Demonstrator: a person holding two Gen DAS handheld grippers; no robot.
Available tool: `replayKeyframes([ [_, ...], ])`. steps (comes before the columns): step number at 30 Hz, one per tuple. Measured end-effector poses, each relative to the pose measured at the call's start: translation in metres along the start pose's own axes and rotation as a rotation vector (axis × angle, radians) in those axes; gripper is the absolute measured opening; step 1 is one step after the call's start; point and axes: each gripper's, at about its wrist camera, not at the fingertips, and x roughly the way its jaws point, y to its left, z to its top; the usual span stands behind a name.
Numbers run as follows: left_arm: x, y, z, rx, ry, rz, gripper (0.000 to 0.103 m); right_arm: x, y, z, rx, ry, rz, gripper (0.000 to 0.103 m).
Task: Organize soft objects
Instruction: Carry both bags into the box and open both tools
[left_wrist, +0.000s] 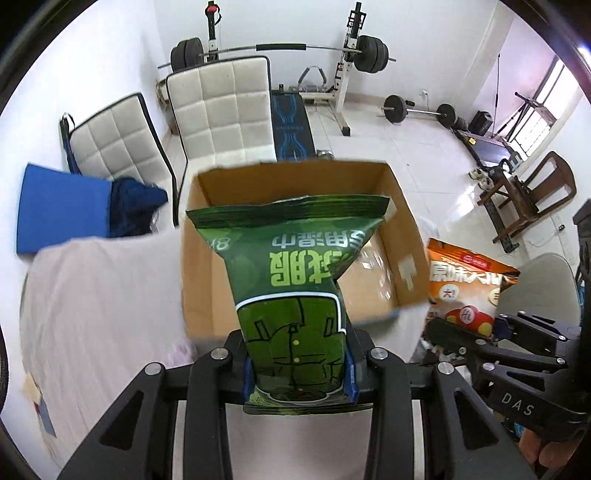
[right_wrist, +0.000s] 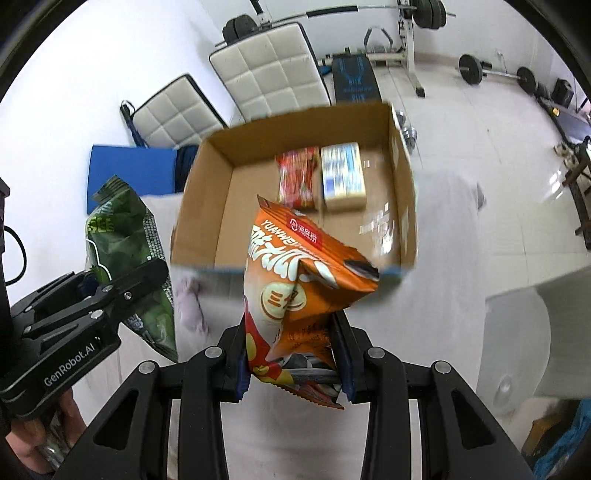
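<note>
My left gripper is shut on a green snack bag and holds it up in front of an open cardboard box. My right gripper is shut on an orange snack bag, held just before the box's near edge. In the box lie a red packet and a pale blue-and-white pack. The right gripper with the orange bag shows at the right of the left wrist view. The left gripper with the green bag shows at the left of the right wrist view.
The box sits on a table under a pale pink cloth. Behind it stand two white padded chairs, a blue mat and gym equipment. A grey rounded chair back is at the right.
</note>
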Motion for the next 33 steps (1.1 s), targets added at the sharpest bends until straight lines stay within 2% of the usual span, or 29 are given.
replayKeyframes([
  [6,0.041,0.024,0.05,0.001,0.042,0.018,0.033,0.033,-0.003,0.053,0.019,0.0,-0.058,0.039],
  [13,0.115,0.059,0.096,-0.087,0.15,0.023,0.033,0.101,-0.027,0.09,0.132,0.053,-0.104,0.039],
  [18,0.174,0.08,0.103,-0.161,0.252,0.025,0.033,0.144,-0.046,0.084,0.279,0.086,-0.094,0.039],
  [23,0.216,0.081,0.103,-0.167,0.32,0.043,0.033,0.178,-0.051,0.074,0.385,0.103,-0.109,0.039],
  [33,0.252,0.081,0.106,-0.159,0.387,0.05,0.034,0.21,-0.061,0.065,0.492,0.132,-0.126,0.042],
])
